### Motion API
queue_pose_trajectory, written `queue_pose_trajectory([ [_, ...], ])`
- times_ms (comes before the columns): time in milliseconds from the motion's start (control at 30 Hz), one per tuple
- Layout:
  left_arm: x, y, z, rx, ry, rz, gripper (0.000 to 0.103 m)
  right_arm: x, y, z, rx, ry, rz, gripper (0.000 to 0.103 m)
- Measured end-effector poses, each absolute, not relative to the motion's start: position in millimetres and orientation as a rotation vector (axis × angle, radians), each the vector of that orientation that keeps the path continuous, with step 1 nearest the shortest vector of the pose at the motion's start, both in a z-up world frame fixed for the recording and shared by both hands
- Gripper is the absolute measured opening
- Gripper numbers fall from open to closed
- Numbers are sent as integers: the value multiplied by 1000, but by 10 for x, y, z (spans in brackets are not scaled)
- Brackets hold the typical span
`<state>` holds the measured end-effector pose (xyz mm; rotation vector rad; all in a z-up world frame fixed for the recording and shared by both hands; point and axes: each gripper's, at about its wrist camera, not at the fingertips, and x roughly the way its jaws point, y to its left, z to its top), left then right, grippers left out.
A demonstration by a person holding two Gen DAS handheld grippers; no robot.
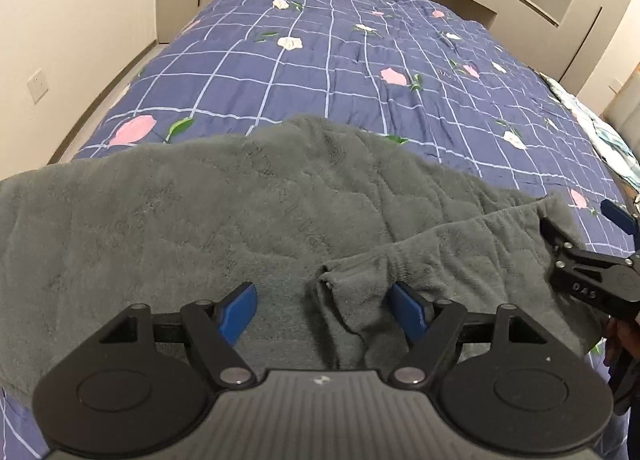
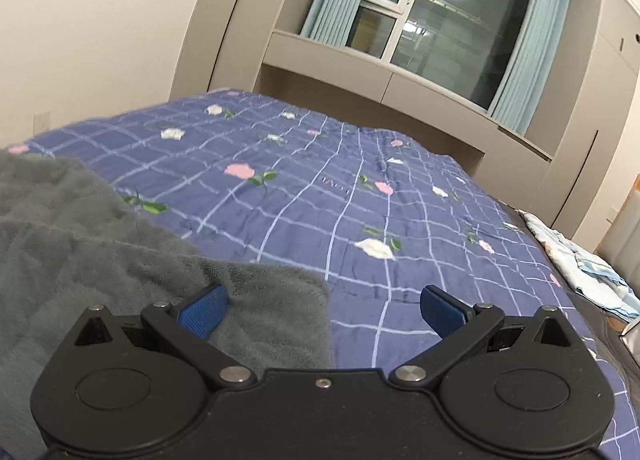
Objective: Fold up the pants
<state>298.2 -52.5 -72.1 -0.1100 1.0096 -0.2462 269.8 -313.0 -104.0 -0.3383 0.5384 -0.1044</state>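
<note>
Grey fleece pants (image 1: 240, 220) lie spread on the near part of the bed, with a folded-over edge (image 1: 400, 272) near the middle. My left gripper (image 1: 324, 310) is open just above the pants, its blue pads on either side of that fold. My right gripper (image 2: 324, 306) is open over the pants' right corner (image 2: 272, 300); its left pad is above the fabric and its right pad above the quilt. The right gripper also shows at the right edge of the left wrist view (image 1: 588, 244).
A blue checked quilt with flowers (image 1: 360, 60) covers the bed. Light blue cloth (image 2: 588, 272) lies at the bed's right edge. Beige cabinets and a window with curtains (image 2: 432, 20) stand behind the bed. A wall (image 1: 60, 40) runs along the left.
</note>
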Motion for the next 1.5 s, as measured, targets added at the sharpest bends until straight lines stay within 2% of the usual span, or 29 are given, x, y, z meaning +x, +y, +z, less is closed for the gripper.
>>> queue_pose_trajectory([
  [267,2960,-646,-756,-31,988,-239,79,2730,-3181,-1237,-280,541,-114,102],
  [400,2965,-595,-678,-69,1005,-235,80,2654,-3132,-1128,-303,534,-124,102],
  [600,2881,-518,-538,-110,1007,-219,89,2225,-2917,-880,-273,452,-73,102],
  [800,2754,-437,-501,-130,1005,-188,102,1897,-2542,-879,-264,471,40,102],
  [1000,2659,-318,-536,-149,1038,-150,102,1892,-2243,-1031,-314,538,72,102],
  [1267,2372,438,-438,-304,1000,-59,102,1828,-2041,-833,-259,474,107,102],
  [1500,2136,1500,-612,-512,959,123,102,1965,-1672,-1033,-312,528,93,102],
])
